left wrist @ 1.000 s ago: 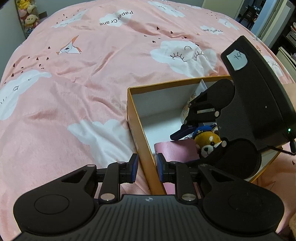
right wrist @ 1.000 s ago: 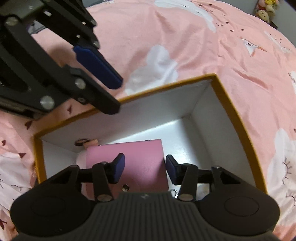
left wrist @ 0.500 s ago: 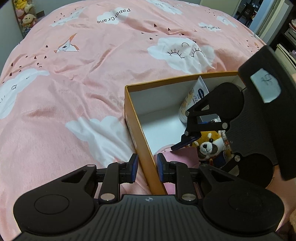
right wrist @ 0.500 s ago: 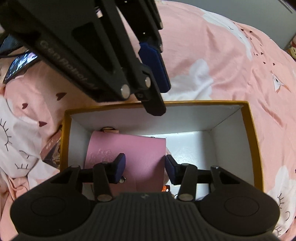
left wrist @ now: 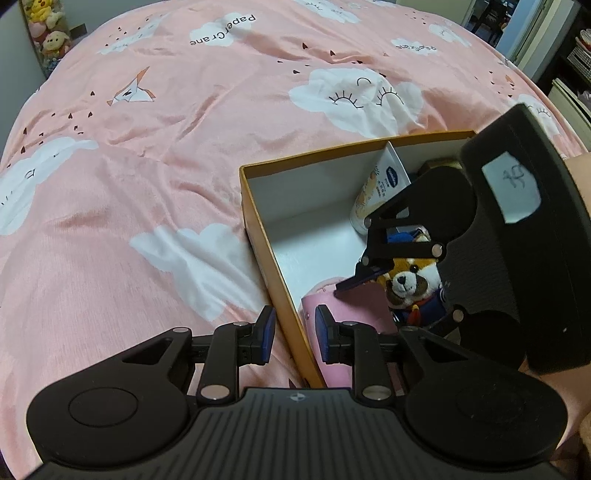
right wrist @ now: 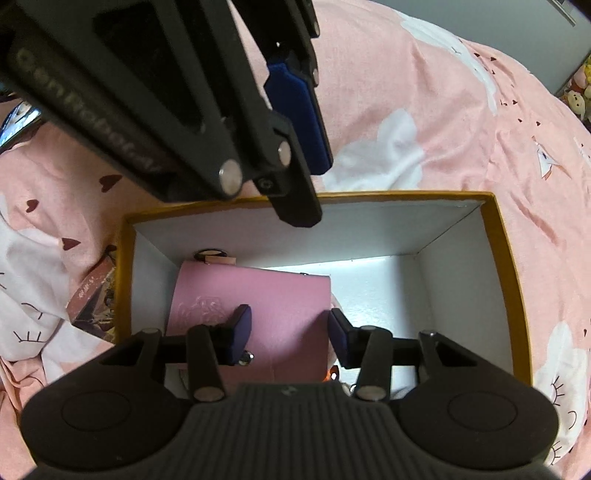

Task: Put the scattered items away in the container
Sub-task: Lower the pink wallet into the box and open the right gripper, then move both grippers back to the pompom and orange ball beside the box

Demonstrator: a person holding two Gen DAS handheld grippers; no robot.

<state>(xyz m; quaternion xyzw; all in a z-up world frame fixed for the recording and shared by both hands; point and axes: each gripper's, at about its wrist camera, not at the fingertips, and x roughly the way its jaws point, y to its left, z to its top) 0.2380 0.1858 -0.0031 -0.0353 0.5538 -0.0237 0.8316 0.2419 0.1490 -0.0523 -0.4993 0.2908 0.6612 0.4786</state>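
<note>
An open box with orange rim (left wrist: pixel 258 206) and white inside lies on the pink bed; it also shows in the right wrist view (right wrist: pixel 506 258). Inside are a pink wallet (right wrist: pixel 266 306), a plush red panda (left wrist: pixel 410 280) and a cream tube (left wrist: pixel 380 188). My left gripper (left wrist: pixel 293 334) straddles the box's near wall, its jaws a wall's width apart, not clearly gripping. My right gripper (right wrist: pixel 288 334) is open and empty above the wallet, inside the box; its fingers show in the left wrist view (left wrist: pixel 362 275).
A pink bedspread (left wrist: pixel 147 184) with white clouds surrounds the box. A small brownish packet (right wrist: pixel 96 299) lies on the bed just outside the box's left wall. Plush toys (left wrist: pixel 44 33) sit at the far corner. Shelves stand at far right.
The right gripper has swung up and back over the box, uncovering the plush panda and tube. The left gripper stays astride the box wall, looming closer in the right view.
</note>
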